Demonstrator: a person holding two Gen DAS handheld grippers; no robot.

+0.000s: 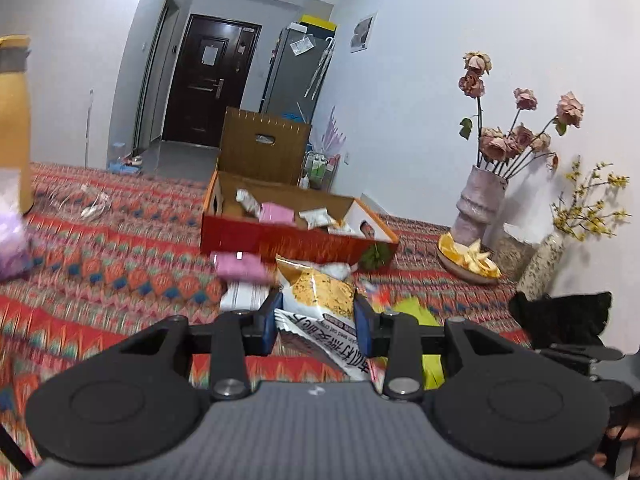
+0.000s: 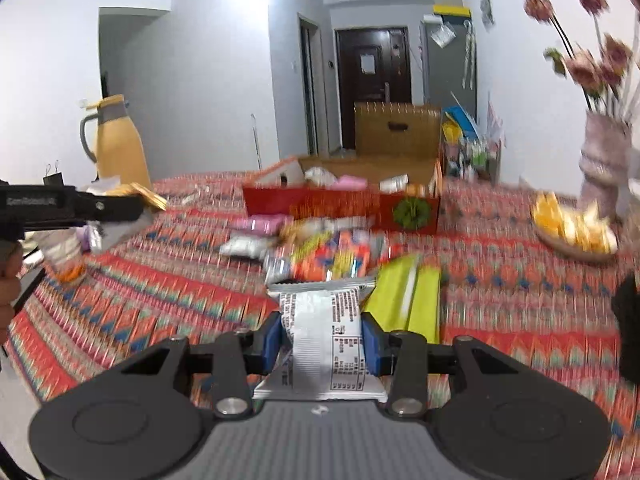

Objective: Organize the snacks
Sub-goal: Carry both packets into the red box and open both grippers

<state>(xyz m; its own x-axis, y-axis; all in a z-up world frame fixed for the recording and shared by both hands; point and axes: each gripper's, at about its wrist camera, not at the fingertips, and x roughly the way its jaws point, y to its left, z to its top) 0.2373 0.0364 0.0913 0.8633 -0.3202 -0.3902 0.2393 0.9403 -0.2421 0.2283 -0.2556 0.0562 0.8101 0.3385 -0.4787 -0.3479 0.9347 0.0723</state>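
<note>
Low in the middle of the left view, the left gripper (image 1: 315, 322) pinches a yellow chip bag (image 1: 320, 292) tight between its blue pads. Low in the right view, the right gripper (image 2: 323, 336) squeezes a white snack pack (image 2: 324, 336). Above both, the red snack box (image 1: 296, 236) sits open on the patterned cloth (image 1: 120, 272), with more snacks piled just in front.

Both fisheye views sit low over the patterned tabletop (image 1: 120, 264), each looking forward along its own hand-held gripper toward the dark door (image 1: 204, 80) at the room's far end. The left wrist view looks from close to the red box (image 1: 288, 240); the right wrist view stands further back. They share the box, the door, the vase (image 2: 602, 160) and the yellow jug (image 2: 120, 144).
</note>
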